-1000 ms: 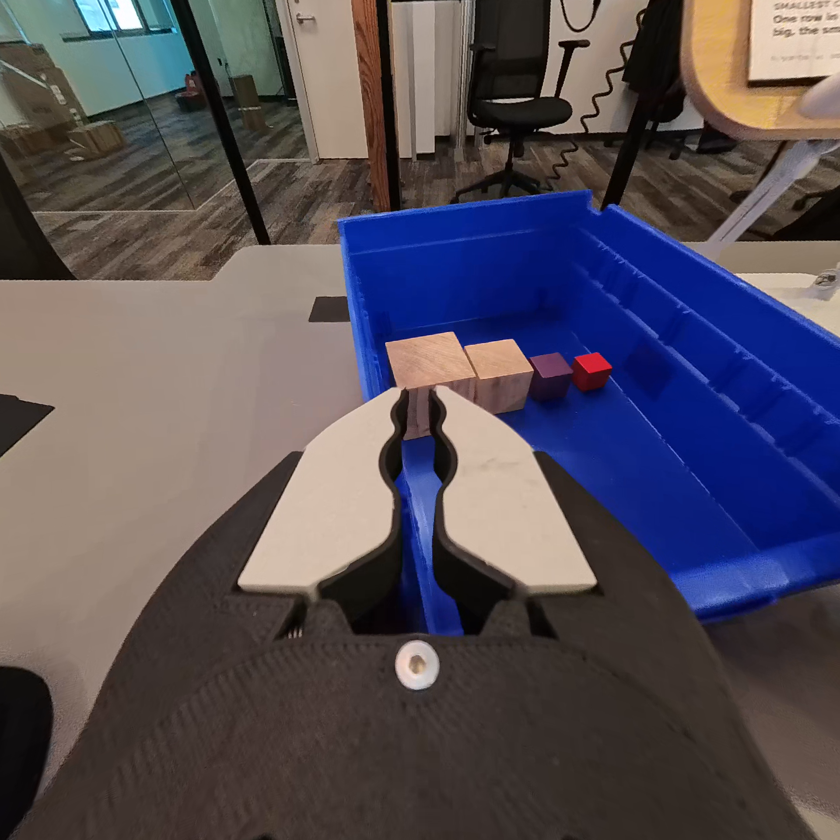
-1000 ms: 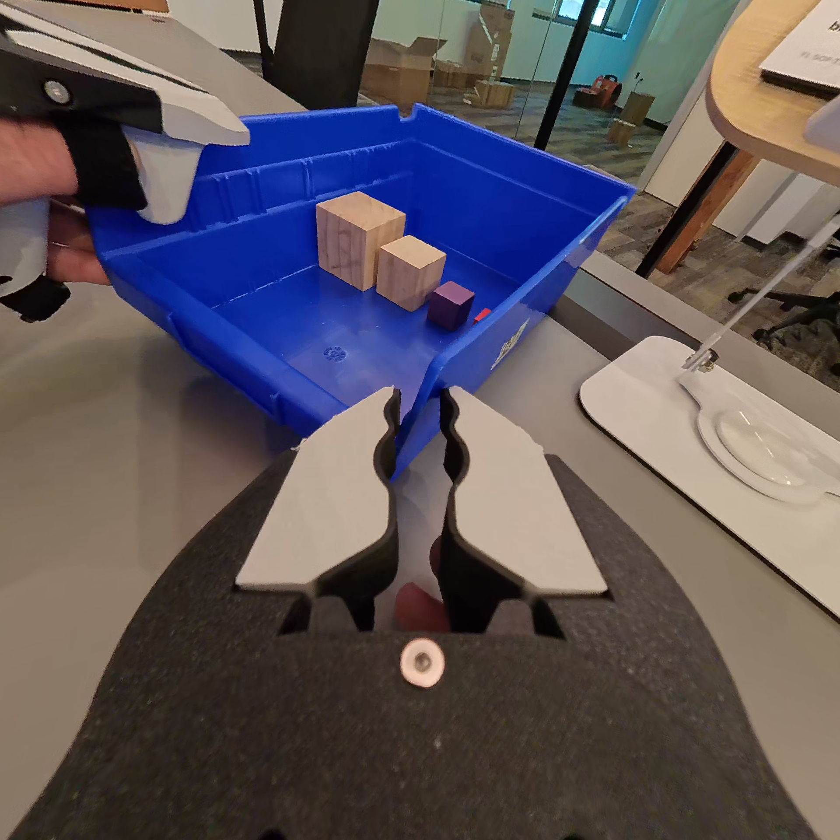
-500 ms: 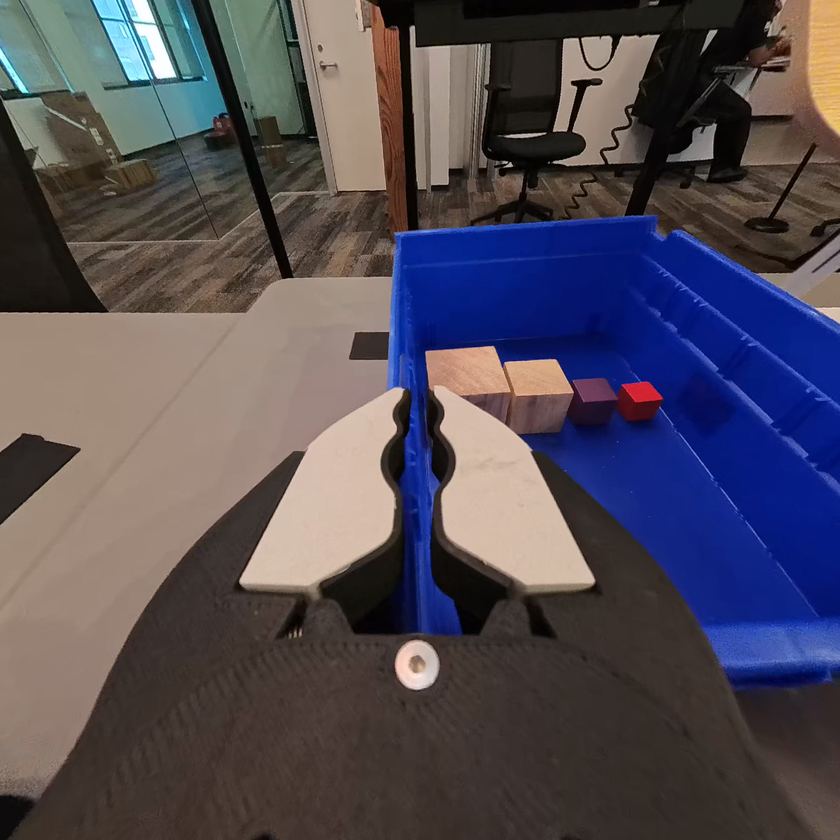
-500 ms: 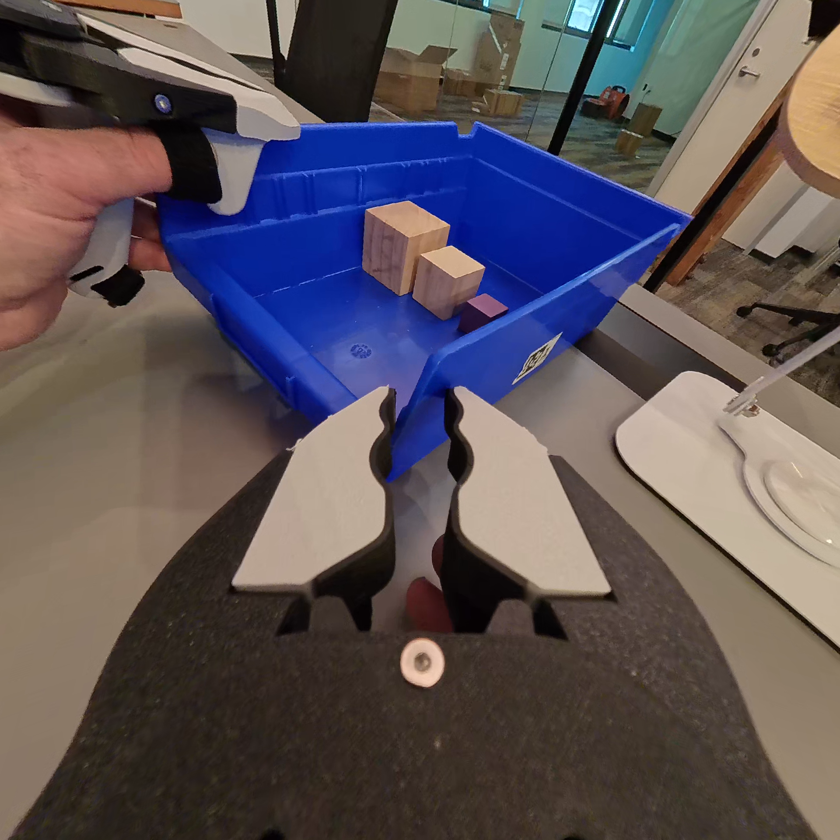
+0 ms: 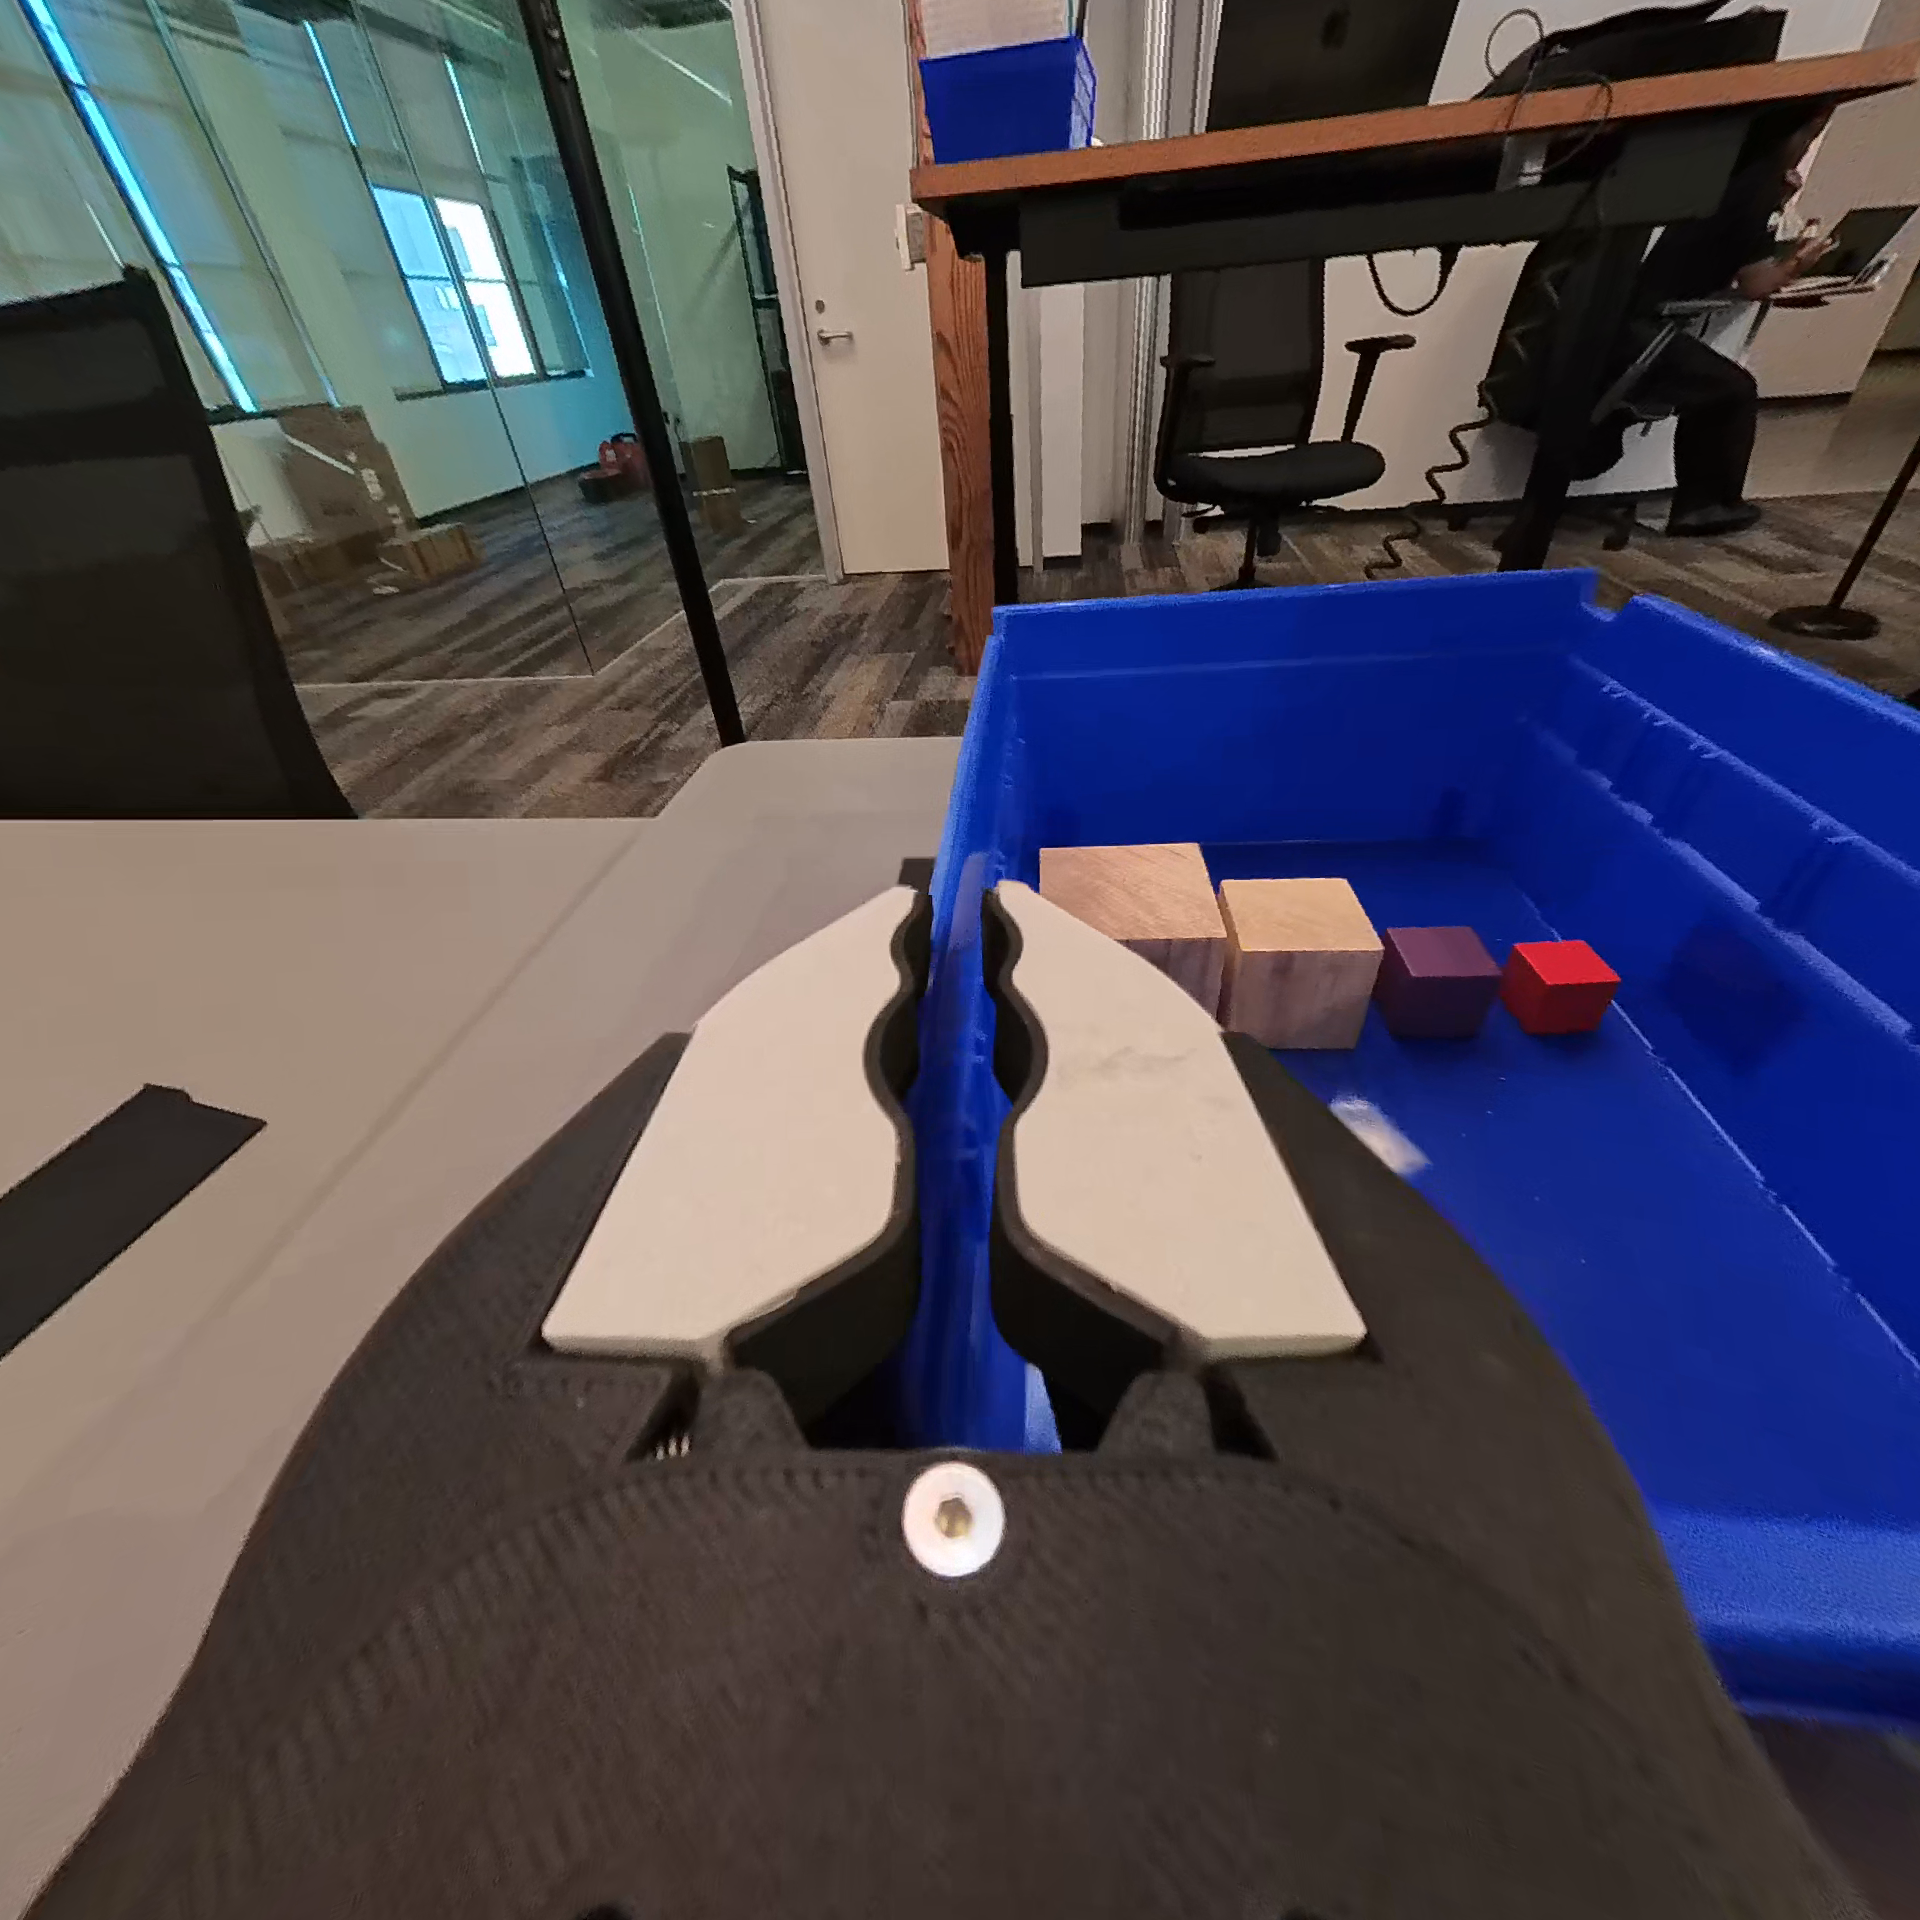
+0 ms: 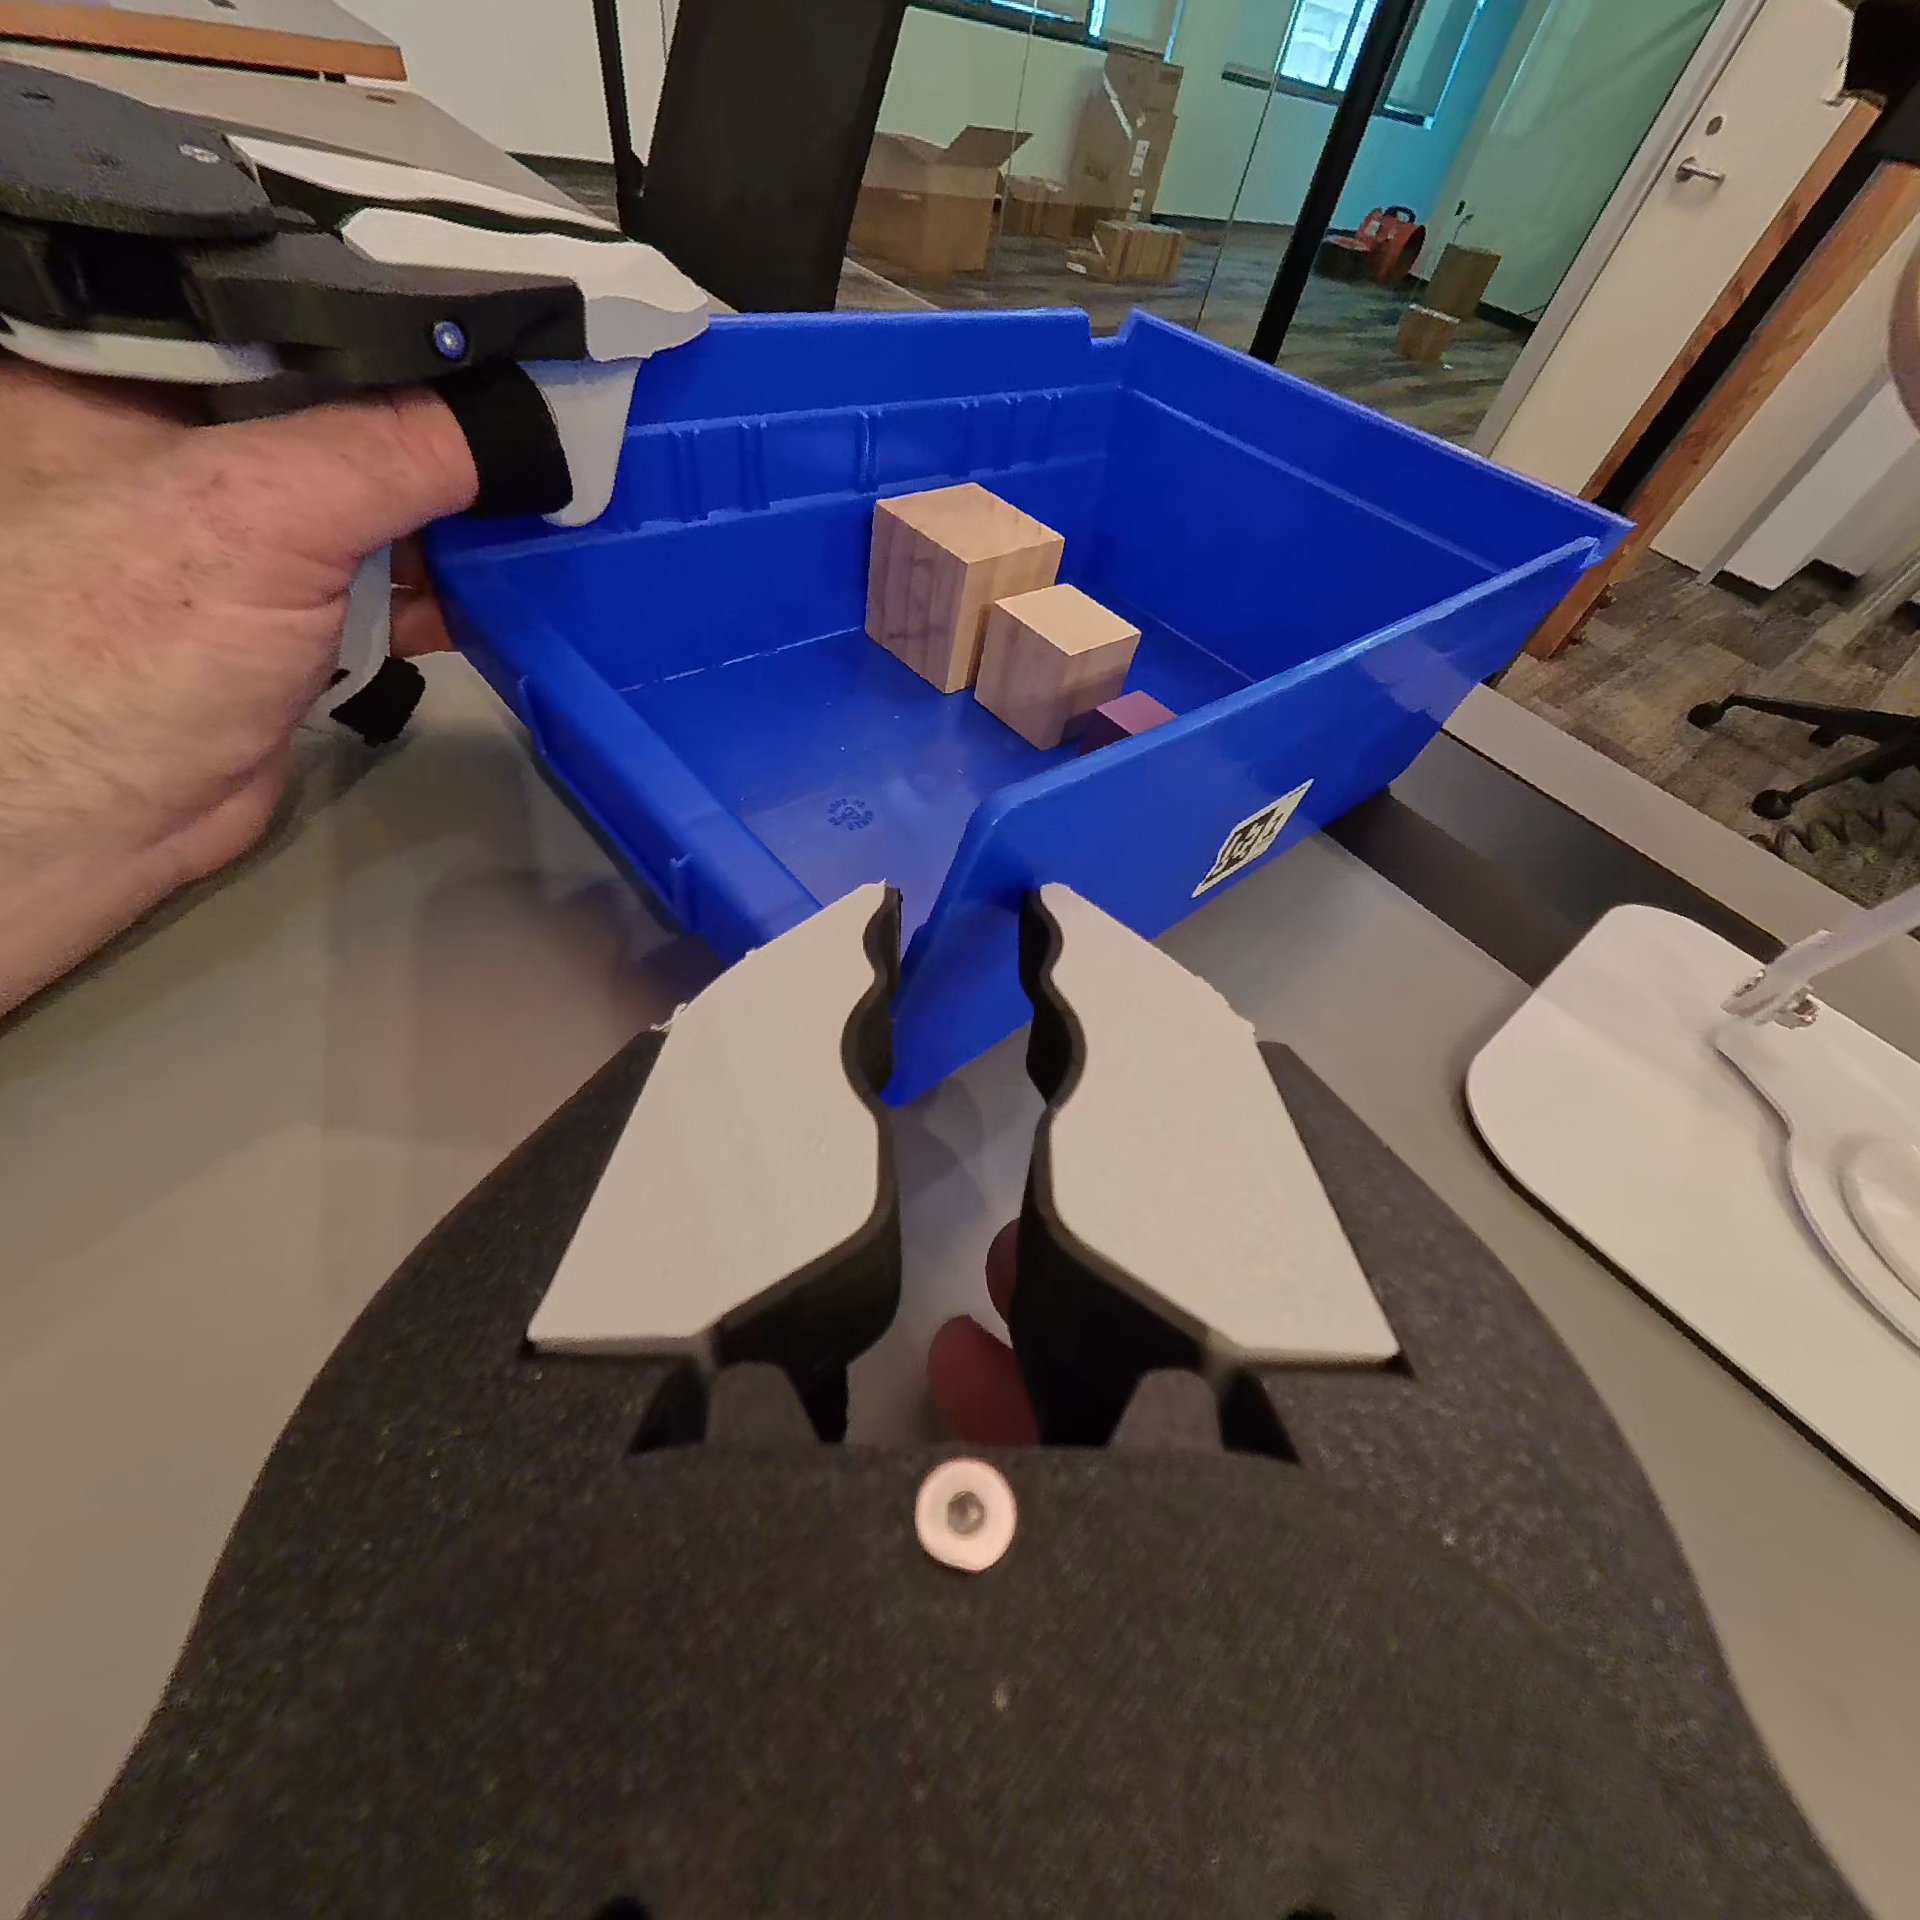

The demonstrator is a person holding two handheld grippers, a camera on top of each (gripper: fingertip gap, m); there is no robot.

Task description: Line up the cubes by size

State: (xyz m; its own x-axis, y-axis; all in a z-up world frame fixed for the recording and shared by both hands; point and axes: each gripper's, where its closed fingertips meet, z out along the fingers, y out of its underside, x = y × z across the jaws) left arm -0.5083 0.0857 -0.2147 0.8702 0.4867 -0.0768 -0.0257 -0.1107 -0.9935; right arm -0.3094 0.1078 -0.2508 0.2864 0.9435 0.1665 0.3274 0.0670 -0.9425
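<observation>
- Left gripper (image 5: 954, 914) jaws pinch the blue bin (image 5: 1455, 665) side wall, as before; bin sits closer.
- Right gripper (image 6: 956, 914) jaws spread wider, straddling the bin corner.
- Cube row unchanged: large wooden cube (image 5: 1127, 894), small wooden cube (image 5: 1299, 971), purple cube (image 5: 1439, 982), red cube (image 5: 1558, 982), at 1 o'clock.

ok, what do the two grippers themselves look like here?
Both match: the left gripper and the right gripper each have a rough black printed body, two pale grey fingers with wavy black inner pads, and a silver screw at the centre. No cables or sleeves show.
</observation>
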